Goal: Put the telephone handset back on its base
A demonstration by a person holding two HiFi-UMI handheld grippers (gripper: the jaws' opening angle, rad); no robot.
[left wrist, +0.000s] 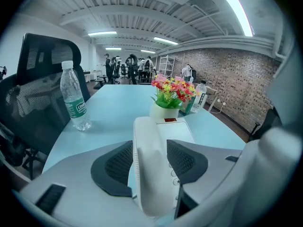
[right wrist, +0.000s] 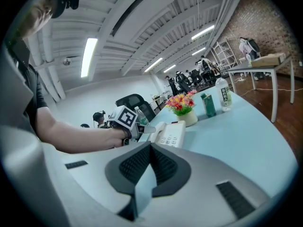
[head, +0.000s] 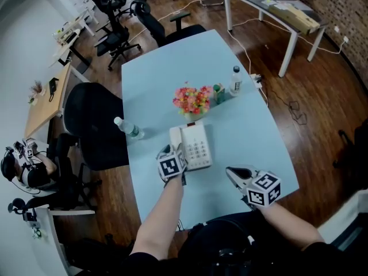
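1. The handset [head: 175, 142] lies along the left side of its base [head: 198, 148], at the middle of the head view on the pale blue counter [head: 247, 125]. It looks seated in its cradle, or very nearly so (I cannot make out whether it has fully dropped in).
2. So the main part of the task appears done. What is left, as I judge it, is letting go and drawing the claw clear without dragging the handset off.
3. The left claw [head: 174, 155] is closed around the near end of the handset. In the left gripper view the handset fills the space between the two dark pads, which sit against its sides, with at most a sliver of gap on the left.
4. The right claw [right wrist: 150, 148] holds nothing and its jaws are brought together. It hovers at the lower right of the head view, well apart from the phone, above the counter's near edge.
5. A pot of flowers [head: 192, 101] stands just above the base in the frame, out of the way of the release.
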